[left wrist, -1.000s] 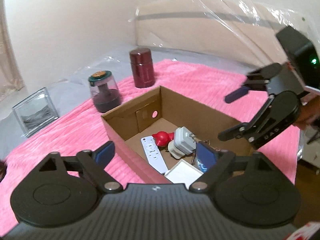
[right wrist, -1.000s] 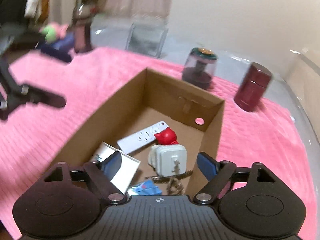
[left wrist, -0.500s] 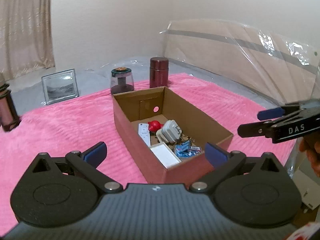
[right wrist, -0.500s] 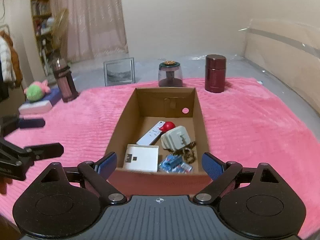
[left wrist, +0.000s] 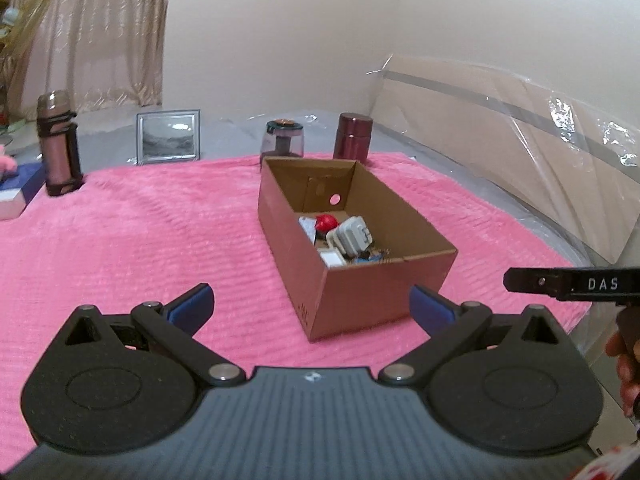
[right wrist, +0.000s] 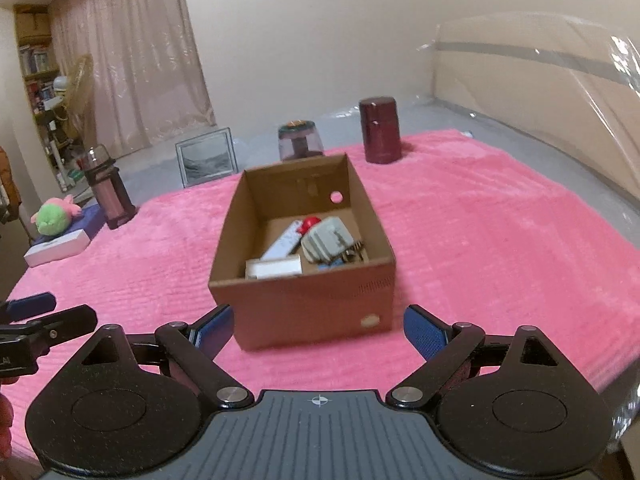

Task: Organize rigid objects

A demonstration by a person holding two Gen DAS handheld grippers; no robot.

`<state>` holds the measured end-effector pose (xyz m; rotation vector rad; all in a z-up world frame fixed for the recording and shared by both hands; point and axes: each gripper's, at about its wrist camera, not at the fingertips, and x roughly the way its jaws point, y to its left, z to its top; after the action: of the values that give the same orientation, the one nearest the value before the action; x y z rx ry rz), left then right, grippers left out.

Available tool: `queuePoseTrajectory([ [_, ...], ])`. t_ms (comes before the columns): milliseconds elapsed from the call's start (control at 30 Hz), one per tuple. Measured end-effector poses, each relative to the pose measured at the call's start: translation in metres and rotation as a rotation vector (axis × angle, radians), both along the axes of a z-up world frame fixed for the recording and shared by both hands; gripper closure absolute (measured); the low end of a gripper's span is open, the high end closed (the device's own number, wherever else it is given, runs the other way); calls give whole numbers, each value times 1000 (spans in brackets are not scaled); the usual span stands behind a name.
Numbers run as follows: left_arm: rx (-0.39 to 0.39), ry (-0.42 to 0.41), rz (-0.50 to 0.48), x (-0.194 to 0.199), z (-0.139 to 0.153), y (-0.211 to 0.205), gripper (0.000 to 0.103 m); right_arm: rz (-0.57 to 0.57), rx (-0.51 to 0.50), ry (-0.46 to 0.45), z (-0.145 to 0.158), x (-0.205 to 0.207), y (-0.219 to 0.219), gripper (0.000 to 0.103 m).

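While both the left gripper point(left wrist: 310, 306) & right gripper point(right wrist: 318, 330) are hanging released w/ nothing between jaws, the open brown cardboard box point(right wrist: 304, 304) is sitting mid pink blanket point(right wrist: 500, 220) holding small items, so sorting's looking nearly done.

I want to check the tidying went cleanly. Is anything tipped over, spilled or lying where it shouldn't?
Nothing stands out. The cardboard box sits flat on the pink blanket with the small items inside it, none over the rim. The maroon flask, the jar and the bottle behind it all stand upright.
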<state>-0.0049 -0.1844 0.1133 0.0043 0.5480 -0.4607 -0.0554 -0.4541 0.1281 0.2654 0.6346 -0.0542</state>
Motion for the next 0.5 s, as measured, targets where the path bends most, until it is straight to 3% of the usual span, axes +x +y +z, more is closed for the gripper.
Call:
queuePoseTrajectory([
  [500,19,113,64,-42,-49,7,1,48,-21,70,-32,-31,35,14],
])
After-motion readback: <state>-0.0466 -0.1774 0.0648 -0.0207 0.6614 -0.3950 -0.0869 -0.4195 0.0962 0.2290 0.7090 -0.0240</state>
